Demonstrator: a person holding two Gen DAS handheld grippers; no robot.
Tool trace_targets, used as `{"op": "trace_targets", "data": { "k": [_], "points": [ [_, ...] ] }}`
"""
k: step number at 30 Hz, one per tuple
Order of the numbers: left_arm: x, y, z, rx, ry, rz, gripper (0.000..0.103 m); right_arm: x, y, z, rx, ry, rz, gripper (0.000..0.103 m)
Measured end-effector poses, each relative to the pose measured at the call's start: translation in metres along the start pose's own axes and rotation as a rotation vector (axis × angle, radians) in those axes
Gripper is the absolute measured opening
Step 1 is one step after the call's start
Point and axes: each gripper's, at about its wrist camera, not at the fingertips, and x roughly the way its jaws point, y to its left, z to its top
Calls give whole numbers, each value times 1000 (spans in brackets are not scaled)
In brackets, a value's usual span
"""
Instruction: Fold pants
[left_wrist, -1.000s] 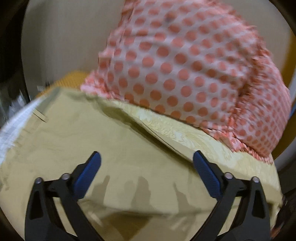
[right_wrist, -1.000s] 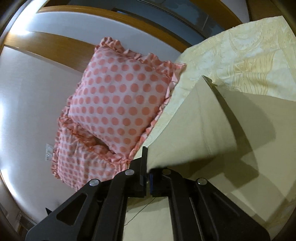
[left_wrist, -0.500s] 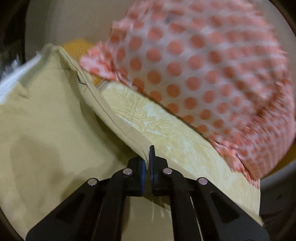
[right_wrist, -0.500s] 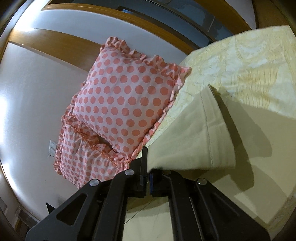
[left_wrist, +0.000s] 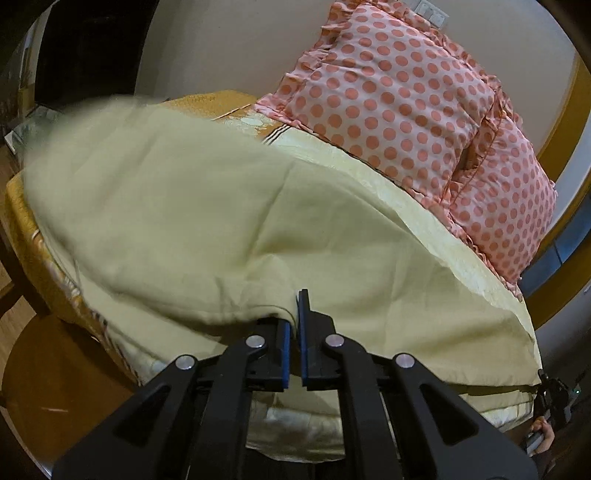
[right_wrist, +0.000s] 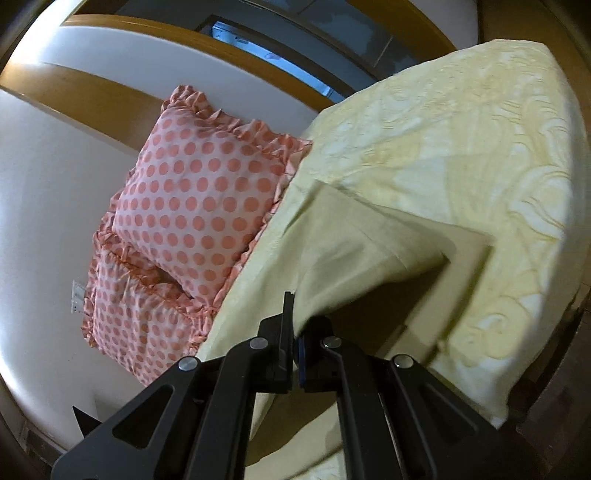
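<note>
Both claws grip the pale pants (left_wrist: 229, 221): the left claw (left_wrist: 293, 325) pinches an edge that drapes ahead over the bed (right_wrist: 480, 155), the right claw (right_wrist: 295, 325) a lifted fold. Polka-dot pillows (left_wrist: 399, 96) lie beyond.

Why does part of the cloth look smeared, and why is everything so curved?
Left wrist view: the pants blur at their far left edge, likely motion; pillows stay sharp. Right wrist view: the lifted pants cast a dark shadow beneath. Both bend straight lines, being fisheye.
</note>
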Motion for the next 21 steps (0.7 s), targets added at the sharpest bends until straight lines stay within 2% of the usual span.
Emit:
{"op": "trace_targets", "data": {
  "k": [3, 9, 11, 12, 13, 14, 15, 17, 18, 19, 21],
  "points": [
    [-6, -1, -6, 30, -15, 9, 3, -7, -4, -4, -7, -8, -24, 2],
    [2, 9, -20, 29, 32, 9, 3, -18, -11, -12, -43, -14, -103, 1],
    [0, 11, -23, 47, 22, 6, 7, -22, -8, -14, -73, -16, -141, 3],
    [-3, 11, -23, 57, 13, 10, 14, -27, -8, -14, -72, -29, -157, 14],
    [-8, 12, -25, 66, -4, 19, 31, -35, -7, -13, -68, -63, -171, 35],
    [-16, 13, -26, 76, -34, 41, 41, -42, -7, -12, -71, -103, -170, 48],
    [-25, 15, -26, 88, -72, 57, 51, -50, -6, -11, -80, -152, -193, 65],
    [-43, 18, -25, 92, -144, 81, 58, -57, -1, -8, -133, -223, -265, 67],
    [-50, 19, -24, 85, -178, 102, 67, -56, -1, -7, -152, -225, -277, 67],
    [-57, 20, -23, 76, -221, 123, 71, -51, -2, -6, -165, -211, -288, 67],
    [-70, 22, -20, 64, -306, 150, 71, -41, -4, -7, -189, -190, -291, 64]
  ]
}}
